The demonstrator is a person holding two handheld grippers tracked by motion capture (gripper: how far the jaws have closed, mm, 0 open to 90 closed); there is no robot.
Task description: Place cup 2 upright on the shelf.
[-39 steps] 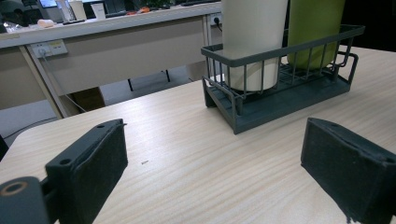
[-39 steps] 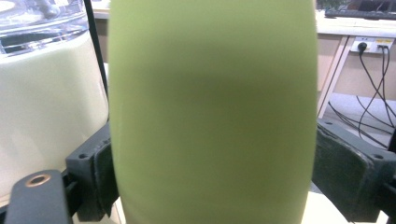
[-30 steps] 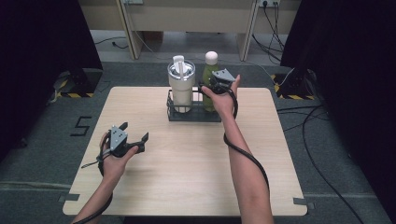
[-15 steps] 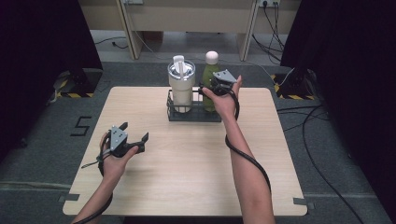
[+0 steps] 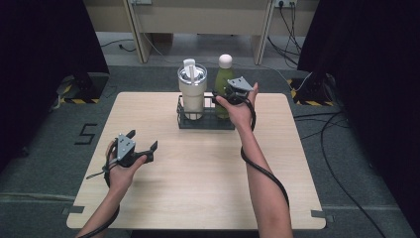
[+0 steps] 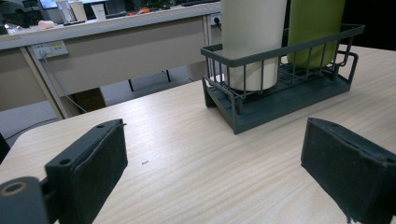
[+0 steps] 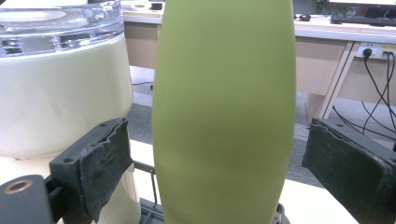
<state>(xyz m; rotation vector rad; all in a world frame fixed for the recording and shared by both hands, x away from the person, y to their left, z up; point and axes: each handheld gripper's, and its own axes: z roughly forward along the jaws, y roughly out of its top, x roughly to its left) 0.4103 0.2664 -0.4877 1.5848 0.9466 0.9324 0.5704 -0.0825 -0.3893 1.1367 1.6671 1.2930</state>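
Right gripper (image 5: 221,95) jaws just spread off the green bottle (image 7: 224,112), gaps both sides; left gripper (image 5: 143,141) open, unmoved mid-left.

In the right gripper view, the green bottle (image 7: 224,112) is cut off at top and bottom. In the high view, its lower body is hidden by the right gripper (image 5: 233,91) and the wire rack (image 5: 205,122).

Both arms bare, no sleeves. Left gripper (image 5: 143,150) and right gripper (image 5: 224,94): black bodies, grey three-cornered top plates, black frayed-edged jaw pads, black cable looping round each forearm
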